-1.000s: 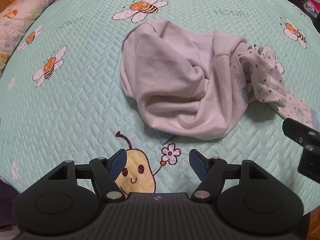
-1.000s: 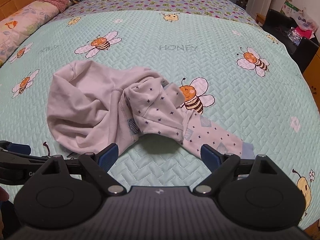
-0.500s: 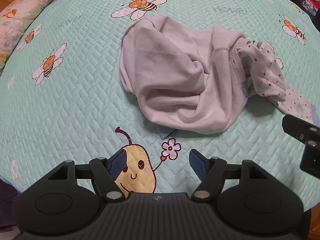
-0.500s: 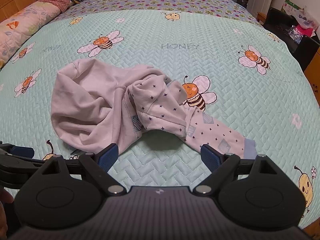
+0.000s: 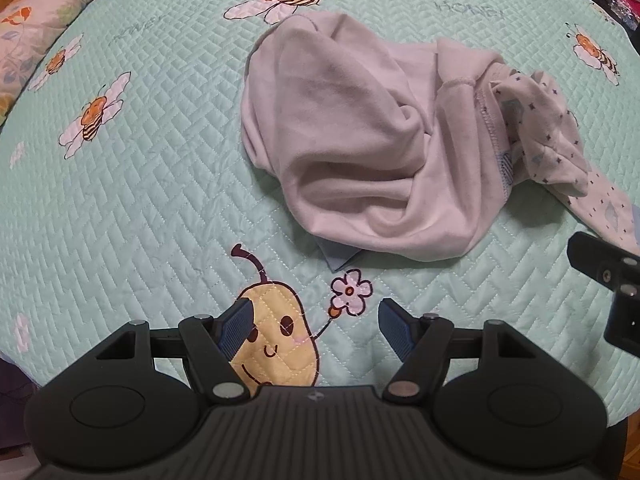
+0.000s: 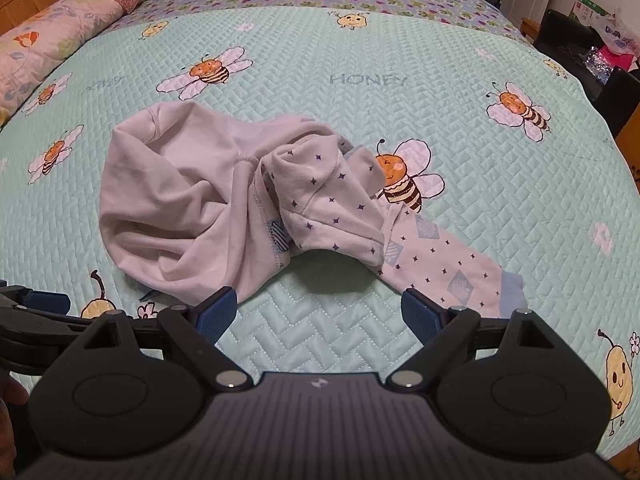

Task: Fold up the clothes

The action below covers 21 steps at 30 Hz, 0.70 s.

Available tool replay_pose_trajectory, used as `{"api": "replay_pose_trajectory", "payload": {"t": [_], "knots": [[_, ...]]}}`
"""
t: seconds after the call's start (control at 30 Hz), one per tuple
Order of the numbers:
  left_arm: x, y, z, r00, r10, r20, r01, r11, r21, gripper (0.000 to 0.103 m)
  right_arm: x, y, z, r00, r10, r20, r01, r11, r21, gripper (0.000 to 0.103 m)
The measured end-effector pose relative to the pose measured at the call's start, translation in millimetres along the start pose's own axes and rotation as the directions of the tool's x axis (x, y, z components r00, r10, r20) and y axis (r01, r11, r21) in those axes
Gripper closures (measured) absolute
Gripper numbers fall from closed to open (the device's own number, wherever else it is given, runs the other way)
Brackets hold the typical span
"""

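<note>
Left wrist view
Left gripper (image 5: 312, 326): jaws spread wide, holding nothing, over the yellow cartoon patch (image 5: 276, 340) near the bed's front edge.
Clothes (image 5: 360, 148): a crumpled pale pink heap on the quilt (image 5: 140, 200), past the patch, apart from the jaws.
Heap's near edge: a rounded fold, with a small blue corner (image 5: 338, 258) poking out beneath it.
Patterned leg (image 5: 560, 160): trails off the heap's right side toward the right gripper's finger (image 5: 600, 268).
Open room: bare quilt left of the heap and between heap and jaws.

Right wrist view
Right gripper (image 6: 320, 314): jaws wide apart and empty, low over the quilt (image 6: 500, 200).
Clothes (image 6: 192, 200): the heap's near edge lies just beyond the left fingertip (image 6: 218, 312).
Patterned leg (image 6: 440, 264): runs from the heap to a blue cuff (image 6: 510, 292) just beyond the right fingertip (image 6: 420, 314).
Open room: bare quilt between the fingertips, and wide quilt behind and right of the heap.
Pillow (image 6: 52, 48): at the bed's far left edge, well apart from the heap.
</note>
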<state>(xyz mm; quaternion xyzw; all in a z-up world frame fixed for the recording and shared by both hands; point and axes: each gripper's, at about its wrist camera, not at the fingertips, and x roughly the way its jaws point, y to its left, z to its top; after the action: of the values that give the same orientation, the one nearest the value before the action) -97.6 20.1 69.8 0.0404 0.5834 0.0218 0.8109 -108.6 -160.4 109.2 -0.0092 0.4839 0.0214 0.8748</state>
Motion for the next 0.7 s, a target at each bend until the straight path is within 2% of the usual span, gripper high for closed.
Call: {"api": "replay_pose_trajectory", "payload": {"t": [0.27, 0.4, 0.5, 0.6, 0.67, 0.7], "knots": [[9.4, 9.8, 0.7, 1.0, -0.006, -0.011, 0.006, 1.0, -0.028, 0.031, 8.8, -8.4, -2.3, 0.999, 0.05, -0.01, -0.05, 0.998, 0.028, 0.014], [3.0, 10.1, 0.9, 0.998, -0.044, 0.038, 0.045, 0.999, -0.022, 0.031, 11.0, -14.3, -3.5, 0.996, 0.09, 0.006, -0.09, 0.995, 0.041, 0.014], [-9.8, 12.0, 1.0, 0.989, -0.083, 0.121, 0.087, 0.996, -0.023, 0.031, 5.8, -26.6, -8.9, 0.986, 0.108, 0.126, -0.113, 0.993, 0.031, 0.014], [-26.8, 17.2, 1.4, 0.969, -0.108, 0.221, 0.119, 0.992, -0.037, 0.032, 1.8, -45.4, -15.6, 0.958, 0.112, 0.264, -0.124, 0.992, 0.029, 0.014], [-37.4, 20.3, 1.4, 0.951, -0.134, 0.28, 0.151, 0.988, -0.04, 0.032, 4.0, -55.0, -16.3, 0.944, 0.12, 0.306, -0.138, 0.99, 0.036, 0.015], [-39.7, 20.4, 1.2, 0.947, -0.143, 0.288, 0.16, 0.987, -0.036, 0.032, 5.7, -58.9, -16.3, 0.939, 0.124, 0.319, -0.144, 0.989, 0.04, 0.018]]}}
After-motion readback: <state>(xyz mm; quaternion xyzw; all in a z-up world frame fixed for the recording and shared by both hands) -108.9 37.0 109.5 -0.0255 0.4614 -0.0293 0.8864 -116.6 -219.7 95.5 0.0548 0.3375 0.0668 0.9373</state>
